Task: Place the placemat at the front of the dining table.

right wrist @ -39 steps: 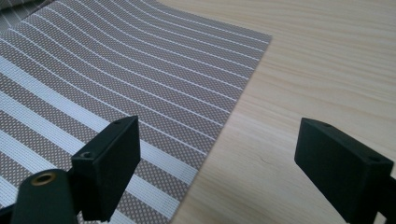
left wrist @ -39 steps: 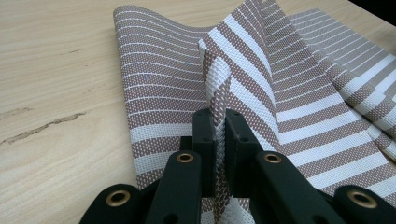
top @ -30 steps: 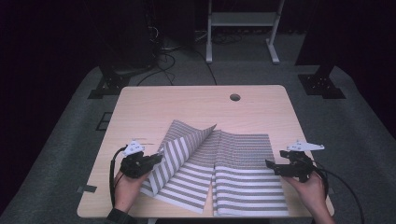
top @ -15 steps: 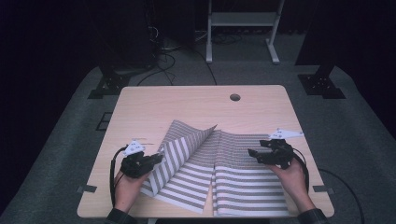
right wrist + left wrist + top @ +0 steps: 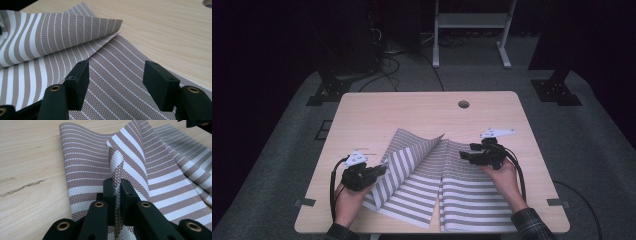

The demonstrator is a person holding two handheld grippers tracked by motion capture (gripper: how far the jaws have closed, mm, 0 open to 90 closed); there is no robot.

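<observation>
At the table's (image 5: pixel 377 112) near left, the left gripper (image 5: pixel 379 171) is clenched on a pinched ridge of the striped placemat (image 5: pixel 412 172), which lies folded over at the front centre. The weave looks light, springy and fairly stiff, best taken by an edge or corner. Over its right half, the right gripper (image 5: pixel 465 156) has just been closing, nothing between its jaws. I can read no writing anywhere.

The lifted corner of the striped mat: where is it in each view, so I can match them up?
High view: lifted corner points up at table centre, between both grippers.
Left gripper view: not clearly identifiable; the mat's raised fold runs up from the shut jaws.
Right gripper view: corner curls at upper centre, beyond the open jaws.
Shared landmark: the striped mat.
</observation>
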